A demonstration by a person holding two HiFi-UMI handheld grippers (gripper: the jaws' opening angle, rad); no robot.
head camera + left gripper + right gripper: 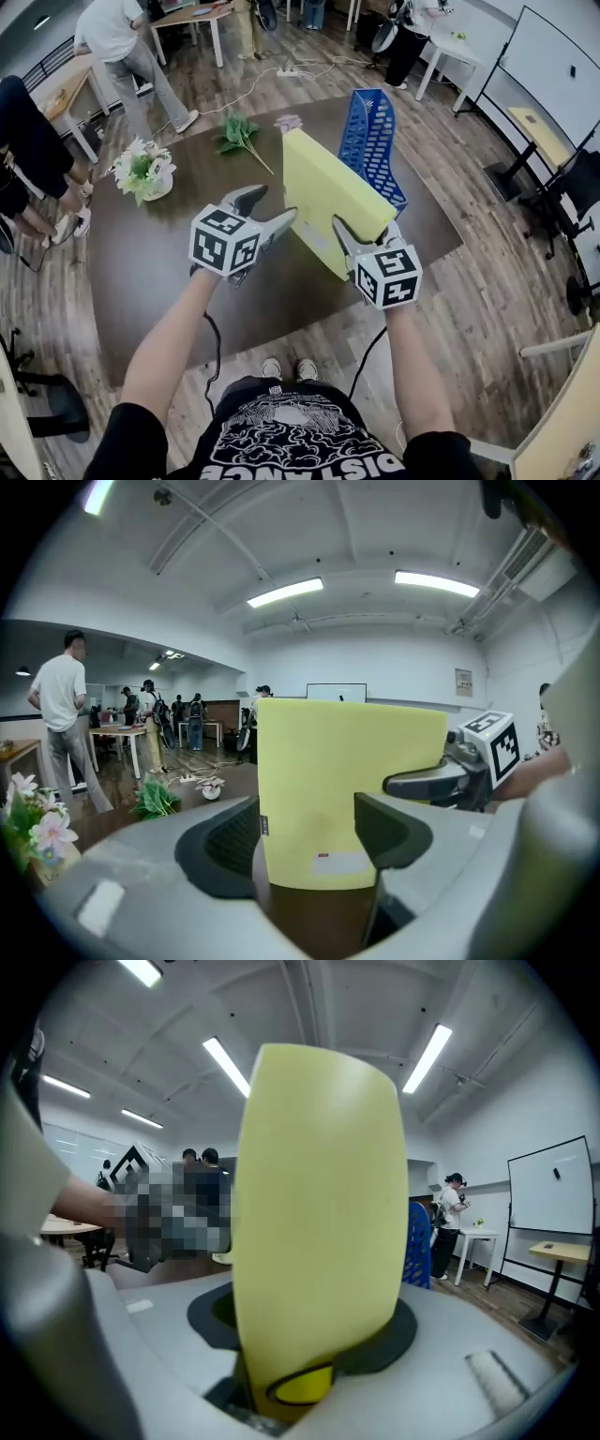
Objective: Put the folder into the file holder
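While the right tongs [366, 234] clamp the near edge of the yellow folder [323, 192], the folder is held upright just in front of the blue file holder [370, 141], which stands on the dark desk [187, 272]. The left tongs [265, 208] gape wide at the folder's side farthest from the file holder, their pads pressing on nothing.

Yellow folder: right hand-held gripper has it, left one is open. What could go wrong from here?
1. The right hand-held gripper clamps the yellow folder only at its near lower corner, and the left hand-held gripper stands open beside its edge. The tall folder may pivot or slip.
2. The folder hides part of the blue file holder in the head view, so it might catch the mesh wall and tip it.
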